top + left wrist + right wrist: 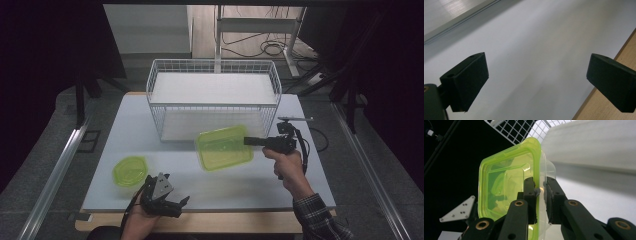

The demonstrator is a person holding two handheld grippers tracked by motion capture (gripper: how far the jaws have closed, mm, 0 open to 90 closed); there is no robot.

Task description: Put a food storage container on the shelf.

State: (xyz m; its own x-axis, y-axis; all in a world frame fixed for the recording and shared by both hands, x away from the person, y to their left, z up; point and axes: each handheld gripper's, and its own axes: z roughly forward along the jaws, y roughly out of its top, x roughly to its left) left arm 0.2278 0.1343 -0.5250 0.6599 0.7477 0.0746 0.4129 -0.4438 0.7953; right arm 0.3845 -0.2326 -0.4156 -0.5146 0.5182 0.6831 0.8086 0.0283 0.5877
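My right gripper is shut on the rim of a clear rectangular container with a lime-green lid. It holds the container above the table, just in front of the wire basket. In the right gripper view the jaws pinch the lid's edge and the clear wall of the container, with the right gripper coming from below. My left gripper rests near the table's front left edge. Its jaws stand wide apart with nothing between them, over bare tabletop in the left gripper view.
A white wire basket with a white board inside stands at the back middle of the pale table. A small octagonal green-lidded container sits at the front left. The table's wooden front edge lies close to the left gripper.
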